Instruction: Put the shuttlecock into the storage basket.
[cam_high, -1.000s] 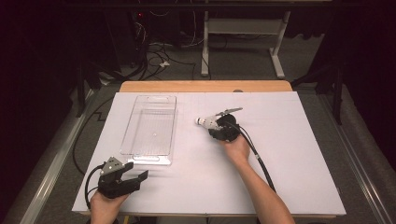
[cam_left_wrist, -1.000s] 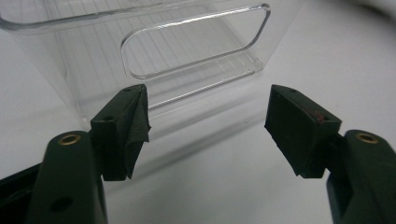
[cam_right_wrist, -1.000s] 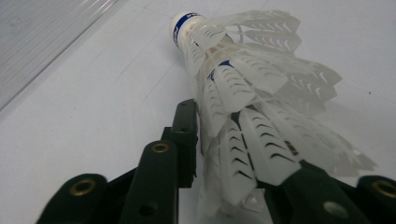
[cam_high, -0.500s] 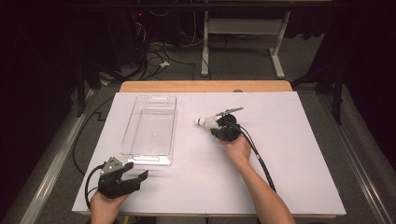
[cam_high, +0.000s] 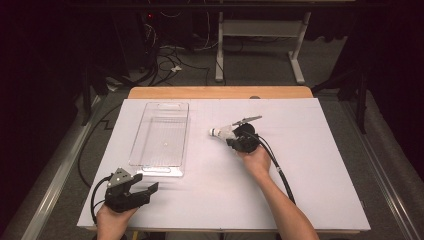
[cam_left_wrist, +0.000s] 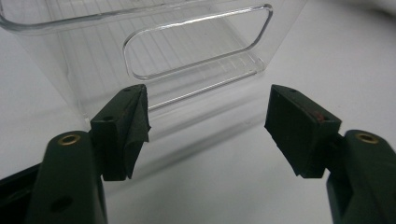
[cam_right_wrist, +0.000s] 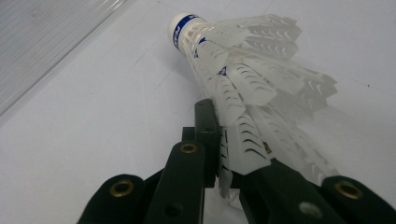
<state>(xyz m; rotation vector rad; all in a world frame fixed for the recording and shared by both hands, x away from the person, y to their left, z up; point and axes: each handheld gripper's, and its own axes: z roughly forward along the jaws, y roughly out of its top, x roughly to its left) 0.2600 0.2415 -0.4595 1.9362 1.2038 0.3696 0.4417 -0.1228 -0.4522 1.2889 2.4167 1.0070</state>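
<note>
The right tool (cam_high: 235, 138) has just been closing, and its jaws now pinch the feather skirt of a shuttlecock (cam_high: 222, 132) near the middle of the bench (cam_high: 310, 200), a little toward the far edge. The grasp looks made, so the step in hand is the pick-up. The next move probably calls for a gentle lift and a carry toward the clear bin (cam_high: 161, 135) just to the left, without crushing the skirt.

The left tool (cam_high: 145, 192) rests by the near left corner, jaws wide apart and empty, facing the bin's near end.

The shuttlecock is light: thin white ribbed feathers flaring from a rounded white cap with a blue band. The bin is hard transparent plastic, long and rectangular, with a ribbed floor and a cut-out handle (cam_left_wrist: 196, 39). A smooth white sheet covers the bench.
</note>
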